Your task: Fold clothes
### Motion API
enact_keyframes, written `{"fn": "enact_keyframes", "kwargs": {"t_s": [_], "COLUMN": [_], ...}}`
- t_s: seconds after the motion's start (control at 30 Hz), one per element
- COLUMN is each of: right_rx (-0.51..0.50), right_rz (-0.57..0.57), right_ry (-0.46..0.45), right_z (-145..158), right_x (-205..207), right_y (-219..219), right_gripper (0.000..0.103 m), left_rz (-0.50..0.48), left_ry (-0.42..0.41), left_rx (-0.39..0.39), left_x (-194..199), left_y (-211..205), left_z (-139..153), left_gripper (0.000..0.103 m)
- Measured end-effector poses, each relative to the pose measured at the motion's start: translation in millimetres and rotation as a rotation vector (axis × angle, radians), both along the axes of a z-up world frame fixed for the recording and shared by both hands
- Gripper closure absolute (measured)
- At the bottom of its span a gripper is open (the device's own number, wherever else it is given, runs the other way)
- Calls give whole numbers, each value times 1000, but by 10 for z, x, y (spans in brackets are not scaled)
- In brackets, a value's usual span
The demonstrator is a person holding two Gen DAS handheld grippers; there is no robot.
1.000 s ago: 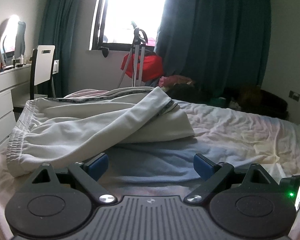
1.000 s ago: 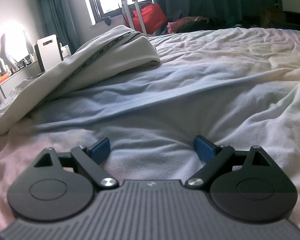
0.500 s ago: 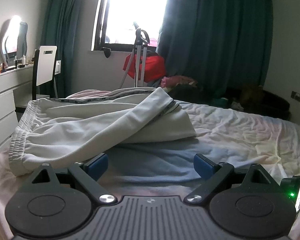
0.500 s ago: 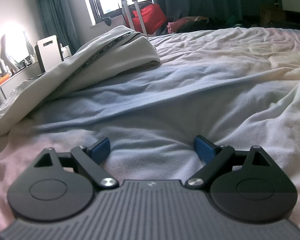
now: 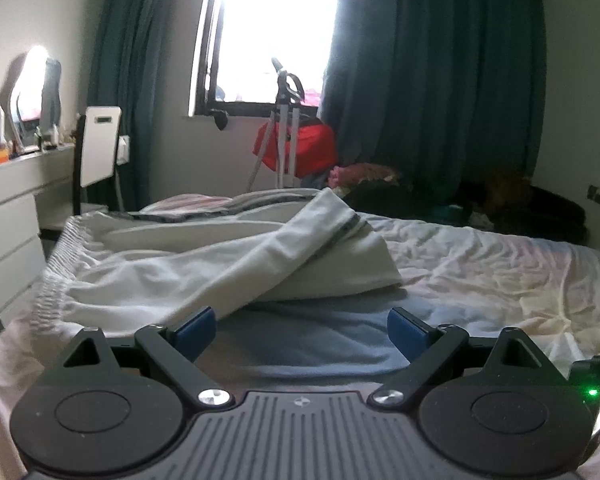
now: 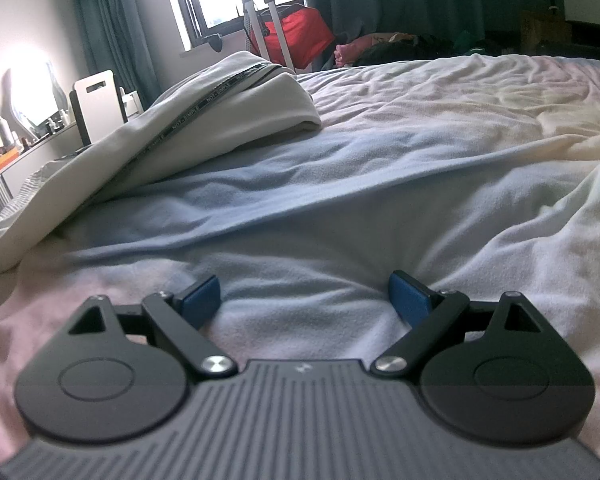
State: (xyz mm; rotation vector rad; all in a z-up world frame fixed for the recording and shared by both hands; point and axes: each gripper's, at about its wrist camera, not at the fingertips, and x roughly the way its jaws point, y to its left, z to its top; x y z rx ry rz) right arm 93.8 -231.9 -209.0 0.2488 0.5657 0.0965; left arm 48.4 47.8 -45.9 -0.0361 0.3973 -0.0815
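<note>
White trousers (image 5: 204, 264) with a dark side stripe lie on the bed, one leg folded across the other, the gathered waistband (image 5: 56, 276) at the left. In the right wrist view the same trousers (image 6: 188, 120) rise at the upper left. My left gripper (image 5: 302, 330) is open just short of the trousers' near edge, holding nothing. My right gripper (image 6: 304, 298) is open, low over the blue part of the bed sheet (image 6: 340, 208), with its blue pads (image 6: 406, 294) pressing into or just above the cloth.
The pale crumpled bed sheet (image 5: 500, 272) spreads to the right. A white dresser (image 5: 16, 216) and a chair (image 5: 98, 148) stand at the left. Beyond the bed are a window (image 5: 276, 28), dark curtains (image 5: 432, 72), a red bag (image 5: 312, 148) on a stand and piled clothes (image 5: 364, 176).
The left gripper has risen slightly, so the trousers and bed sit lower in its view. The right gripper has not moved.
</note>
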Motion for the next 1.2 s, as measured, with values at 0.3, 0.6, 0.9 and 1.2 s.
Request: {"fn": "enact_keyframes", "kwargs": {"t_s": [0.3,0.6,0.9,1.2], "right_rx": [-2,-28,-7,43], "right_rz": [1,7,19,-180], "right_ry": [-3,4,1,-383], "right_z": [-5,-7,72,1441], "right_x": [-4,24,48,-164], "right_y": [2,47,42,-302], "right_gripper": [11,8,0,0], "left_rz": [23,34,42,-20], "left_ry": [37,62,46,67], "left_rx": [-56,-49,-43,51], "left_x": [122,171,194,872], "left_y": [134,177,206,65], "left_z": [-36,-97,-97,-1], "left_gripper": [7,7,7,7]}}
